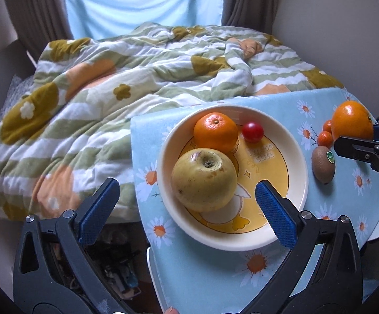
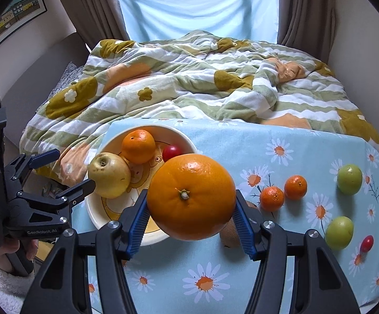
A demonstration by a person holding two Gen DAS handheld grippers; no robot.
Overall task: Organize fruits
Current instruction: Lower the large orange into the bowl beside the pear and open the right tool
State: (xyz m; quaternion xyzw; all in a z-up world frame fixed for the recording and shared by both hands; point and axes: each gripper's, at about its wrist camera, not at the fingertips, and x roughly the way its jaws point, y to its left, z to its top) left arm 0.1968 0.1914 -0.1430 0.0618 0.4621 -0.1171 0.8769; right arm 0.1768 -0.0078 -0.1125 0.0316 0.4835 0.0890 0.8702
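Behind the desk (image 2: pixel 215 274) lay a bed under a flowered quilt (image 2: pixel 189 78). On the daisy cloth, a bowl (image 1: pixel 298 154) held an apple (image 1: pixel 203 179), a mandarin (image 1: pixel 215 132) and a cherry tomato (image 1: pixel 252 132). The right hand-held gripper (image 2: pixel 191 218) pinched a large orange (image 2: pixel 191 196) above the cloth; the left hand-held gripper (image 1: pixel 186 206) hung spread over the bowl.

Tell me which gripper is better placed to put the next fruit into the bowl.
Right. The right gripper already holds the big orange close to the bowl. The left gripper is open and empty over the bowl.
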